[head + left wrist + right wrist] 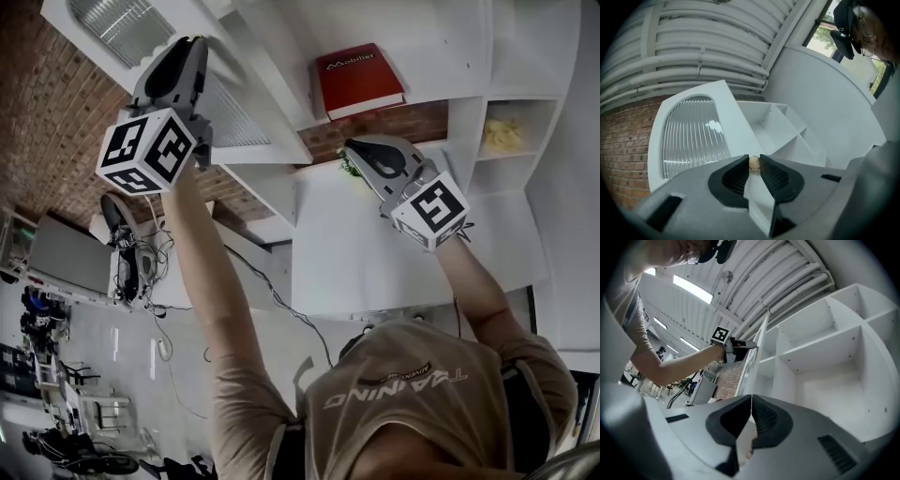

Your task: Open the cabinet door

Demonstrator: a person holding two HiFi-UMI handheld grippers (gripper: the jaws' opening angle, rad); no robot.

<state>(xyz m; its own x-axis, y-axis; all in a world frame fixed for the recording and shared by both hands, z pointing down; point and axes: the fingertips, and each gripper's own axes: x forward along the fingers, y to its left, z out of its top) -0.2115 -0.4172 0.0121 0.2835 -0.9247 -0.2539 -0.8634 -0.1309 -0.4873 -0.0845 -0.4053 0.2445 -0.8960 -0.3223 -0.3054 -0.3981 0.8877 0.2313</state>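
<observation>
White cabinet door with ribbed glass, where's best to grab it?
By the small round brass knob near the free edge of the white ribbed-glass door, from the front: it sticks out, and the left gripper is shut on it.

Both arms high, left tool (754,164) tight on a knob (754,162) (right tool (751,398) with jaws together).

Person in a beige short-sleeved T-shirt (375,427) with pale lettering (392,386). The left claw (187,45) and right claw (353,148) have grey moulded shells, black ribbed pads (774,178) and a white cube (145,150) each, printed with black square markers.
</observation>
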